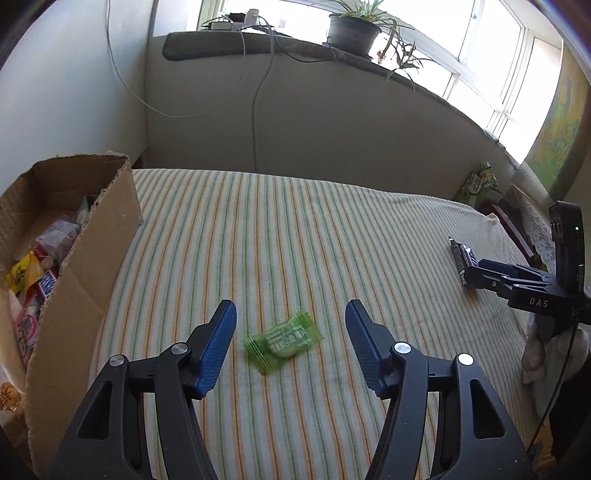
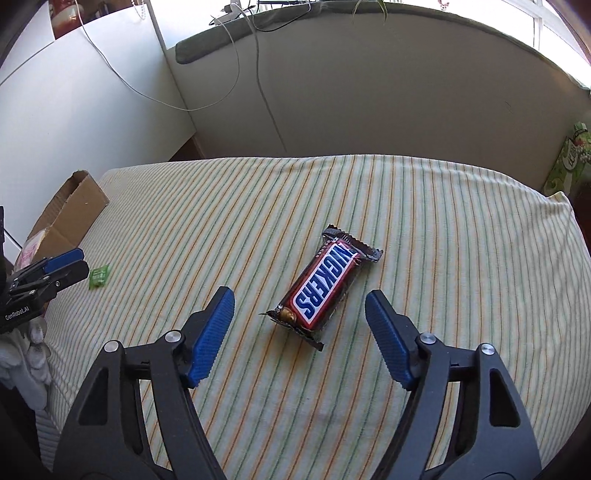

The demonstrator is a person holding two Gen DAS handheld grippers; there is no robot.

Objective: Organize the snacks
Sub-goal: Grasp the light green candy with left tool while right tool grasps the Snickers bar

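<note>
On the striped cloth (image 1: 295, 229) covering the table, two snacks lie well apart. Toward the left side sits a small green candy (image 1: 283, 341) in a translucent wrapper, flat on the cloth. The left gripper (image 1: 291, 325) hovers just over it with its jaws spread wide, one blue pad on either side of the candy and neither touching it. From the right wrist view the same candy (image 2: 98, 276) shows as a small green scrap just beyond the left gripper's tips (image 2: 79, 264).

Over on the right side lies a Snickers bar (image 2: 323, 286), angled across the stripes with its crimped ends pointing toward the far right and the near left. The right gripper (image 2: 300, 308) is poised above it, jaws also wide apart, the bar lying between the blue pads without contact. In the left wrist view that gripper (image 1: 480, 271) comes in from the right edge, its tips at the bar (image 1: 461, 258).

At the table's left edge stands an open cardboard box (image 1: 107, 236) with several wrapped snacks (image 1: 33, 280) already inside. Behind the table, a potted plant (image 1: 352, 29) sits on the windowsill, and cables hang down the wall.
</note>
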